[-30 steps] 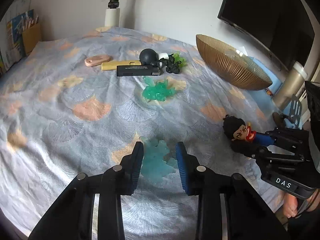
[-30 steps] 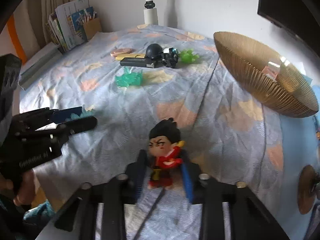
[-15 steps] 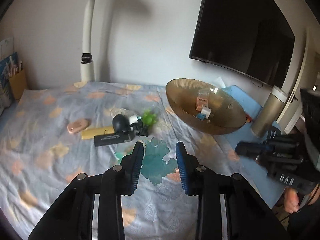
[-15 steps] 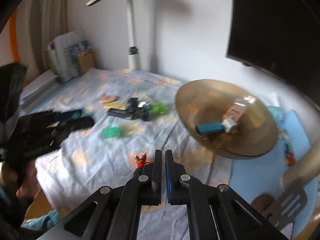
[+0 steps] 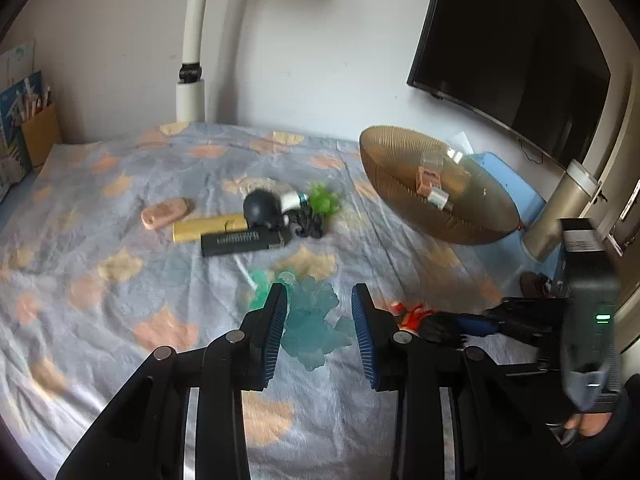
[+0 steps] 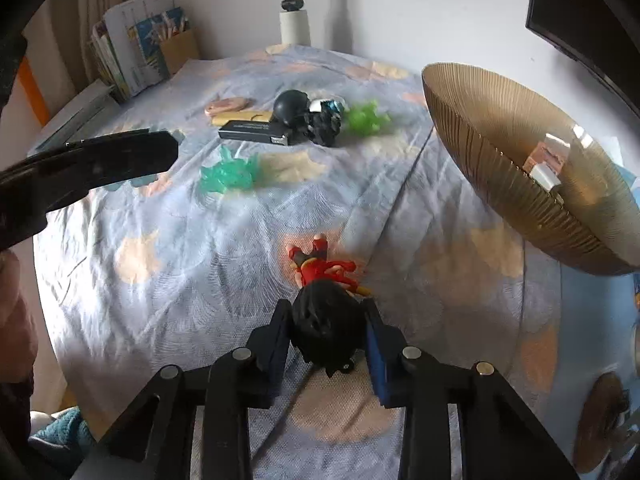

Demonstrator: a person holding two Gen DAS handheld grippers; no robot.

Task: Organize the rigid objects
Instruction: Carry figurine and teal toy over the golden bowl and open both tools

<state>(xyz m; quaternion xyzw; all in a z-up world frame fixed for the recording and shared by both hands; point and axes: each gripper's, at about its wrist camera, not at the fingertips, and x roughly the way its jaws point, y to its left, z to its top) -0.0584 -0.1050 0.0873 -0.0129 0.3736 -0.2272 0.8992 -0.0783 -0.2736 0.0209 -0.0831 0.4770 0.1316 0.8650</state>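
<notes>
My left gripper (image 5: 318,330) is shut on a pale blue translucent spiky toy (image 5: 314,326), held above the cloth. My right gripper (image 6: 326,330) is shut on the black-haired head of a red-suited figurine (image 6: 326,300), whose body lies flat on the cloth pointing away; it also shows in the left wrist view (image 5: 416,314). A gold ribbed bowl (image 6: 500,152) at the right holds a few small items. On the cloth lie a teal spiky toy (image 6: 228,174), a green spiky toy (image 6: 364,120), a black ball (image 6: 292,106), a black box (image 6: 254,132), a gold bar (image 5: 210,228) and a pink case (image 5: 164,214).
A white lamp post (image 5: 192,96) stands at the back. A holder with papers (image 6: 140,44) is back left. A dark screen (image 5: 508,40) hangs on the right wall. A metal tumbler (image 5: 560,212) stands on a blue mat right of the bowl.
The right gripper was raised and shut empty with the figurine lying below; now it is low and holds the figurine by the head. The left gripper, still holding the blue toy, has dropped lower.
</notes>
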